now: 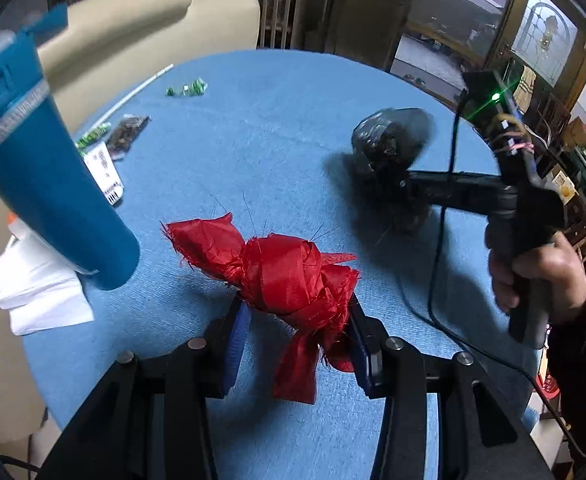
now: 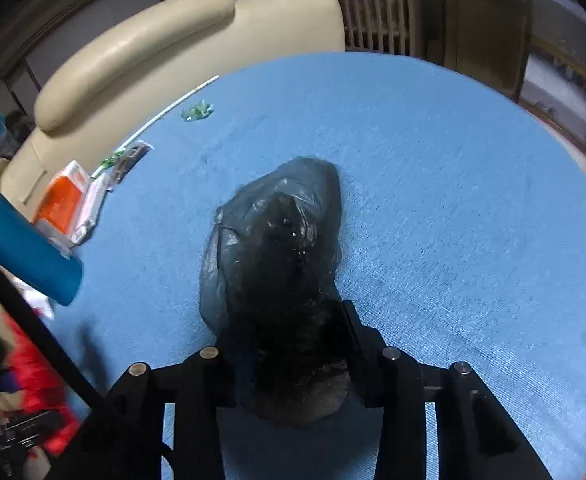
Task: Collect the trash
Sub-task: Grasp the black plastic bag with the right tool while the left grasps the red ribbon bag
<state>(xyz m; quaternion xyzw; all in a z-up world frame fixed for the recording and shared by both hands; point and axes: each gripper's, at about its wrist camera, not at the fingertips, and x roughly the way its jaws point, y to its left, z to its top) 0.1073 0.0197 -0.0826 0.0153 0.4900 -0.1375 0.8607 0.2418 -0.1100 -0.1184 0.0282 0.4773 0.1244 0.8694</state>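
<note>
A crumpled wad of red fabric [image 1: 281, 272] sits between the blue pads of my left gripper [image 1: 297, 312], which is shut on it just above the blue tablecloth [image 1: 277, 120]. A loose red tail hangs below the fingers. My right gripper [image 2: 293, 332] is shut on a lumpy black plastic bag [image 2: 277, 232], whose bulk sticks out past the fingertips. In the left wrist view that bag [image 1: 393, 136] shows at the right, on the end of the right gripper [image 1: 393, 176], which a person's hand [image 1: 541, 272] holds.
A tall blue tumbler [image 1: 49, 184] stands at the left beside white tissue [image 1: 37, 292]. Green wrappers [image 1: 187, 88], dark packets [image 1: 127, 138], a white stick [image 1: 141, 88] and an orange pack [image 2: 63, 198] lie at the far left. A cream chair [image 1: 133, 28] stands behind.
</note>
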